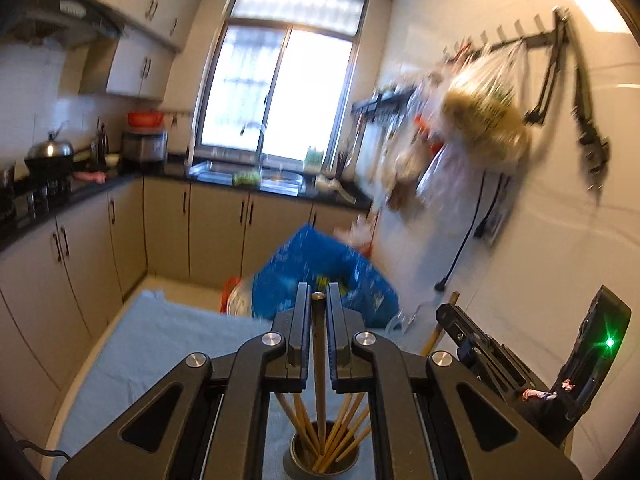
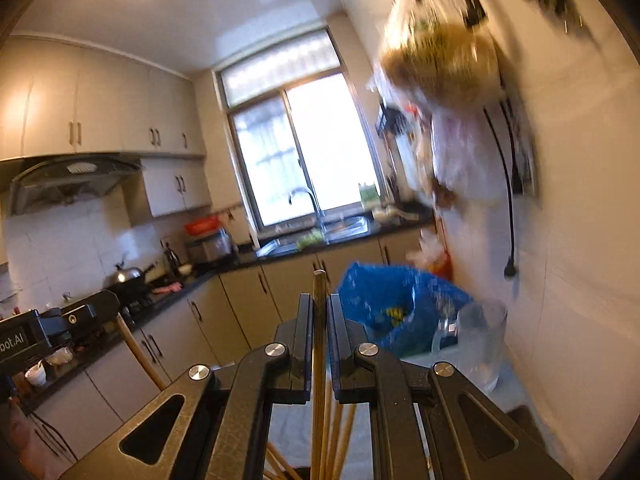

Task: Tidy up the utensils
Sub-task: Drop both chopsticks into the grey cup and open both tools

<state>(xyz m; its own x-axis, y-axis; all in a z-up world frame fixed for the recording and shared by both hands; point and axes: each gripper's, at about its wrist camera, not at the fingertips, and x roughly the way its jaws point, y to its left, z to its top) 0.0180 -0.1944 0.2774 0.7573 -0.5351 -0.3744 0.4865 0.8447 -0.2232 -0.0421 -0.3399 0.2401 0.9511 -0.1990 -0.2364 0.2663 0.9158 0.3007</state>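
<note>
Table [image 1: 160,336]: lower left of the left view, under a pale blue cloth; a blue bag [image 1: 320,272] sits at its far end.
Cup [image 1: 320,460]: metal, bottom centre of the left view, holding a fan of chopsticks [image 1: 344,432].
Left gripper [image 1: 319,308]: jaws clamped on one dark chopstick [image 1: 319,360], upright, its lower end in the cup.
Right gripper [image 2: 319,312]: jaws clamped on a pale chopstick [image 2: 319,340], upright above the bundle.
Risk: both sticks go into one narrow cup; they could snag on the leaning ones, or a sideways push could tip the cup.
Hidden: the cup is cut off in the right view; the wall items at right are motion-blurred; the glass jug [image 2: 480,344] is faint.
</note>
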